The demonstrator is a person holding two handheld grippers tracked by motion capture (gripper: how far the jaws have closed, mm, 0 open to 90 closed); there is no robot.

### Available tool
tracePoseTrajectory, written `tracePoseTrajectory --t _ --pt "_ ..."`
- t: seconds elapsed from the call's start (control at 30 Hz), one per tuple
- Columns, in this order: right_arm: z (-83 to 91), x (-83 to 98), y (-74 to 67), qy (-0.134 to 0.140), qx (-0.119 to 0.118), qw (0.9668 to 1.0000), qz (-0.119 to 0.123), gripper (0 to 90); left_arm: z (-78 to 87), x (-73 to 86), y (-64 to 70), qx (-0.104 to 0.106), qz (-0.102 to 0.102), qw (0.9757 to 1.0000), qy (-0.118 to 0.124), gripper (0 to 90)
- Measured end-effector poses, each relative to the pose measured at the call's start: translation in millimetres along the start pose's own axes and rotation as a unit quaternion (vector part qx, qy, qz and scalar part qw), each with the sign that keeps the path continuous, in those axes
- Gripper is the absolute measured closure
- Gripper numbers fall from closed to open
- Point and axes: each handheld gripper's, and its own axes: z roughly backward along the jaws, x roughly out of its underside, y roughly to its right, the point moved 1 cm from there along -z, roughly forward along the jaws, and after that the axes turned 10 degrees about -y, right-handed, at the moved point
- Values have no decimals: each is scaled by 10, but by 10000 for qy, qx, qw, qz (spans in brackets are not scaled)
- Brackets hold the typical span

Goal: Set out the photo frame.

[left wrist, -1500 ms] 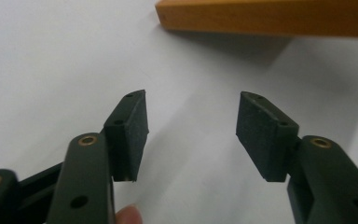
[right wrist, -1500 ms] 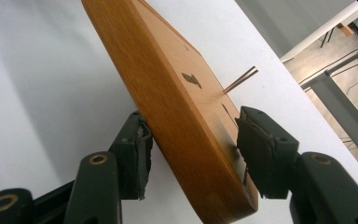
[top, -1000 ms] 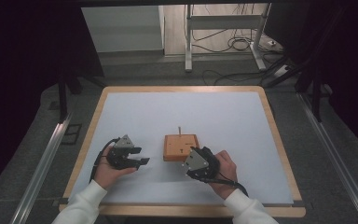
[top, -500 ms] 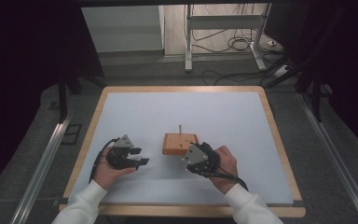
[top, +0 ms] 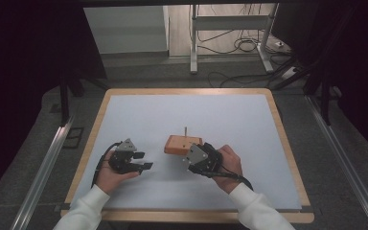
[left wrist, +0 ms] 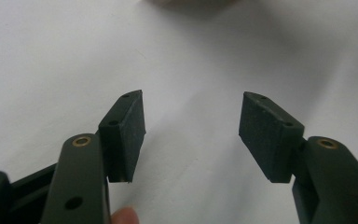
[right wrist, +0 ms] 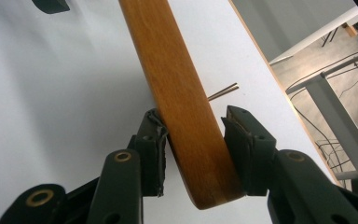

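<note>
High view: right gripper [top: 190,154] jaws have closed onto wooden block [top: 182,144].

The white table top [top: 182,115] lies open across the upper half of the high view. At lower centre the wooden block [top: 183,144] with its thin upright stick [top: 186,131] stands in the way, leaving a free lane toward the left gripper [top: 145,160].

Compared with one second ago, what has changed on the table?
The right gripper has just been closing its jaws around the near edge of the wooden block; both pads now touch it. The block, its thin upright stick and the open left gripper stayed in place.
</note>
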Motion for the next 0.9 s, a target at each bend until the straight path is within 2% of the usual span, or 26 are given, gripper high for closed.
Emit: tracePoseTrajectory --t 0.53,0.9 --pt "-31 -184 124 -64 -8 9998 191 666 -9 10 -24 12 75 10000 -17 403" --pt "130 -180 143 101 -291 9994 155 689 -12 16 -37 31 145 9999 -23 404"
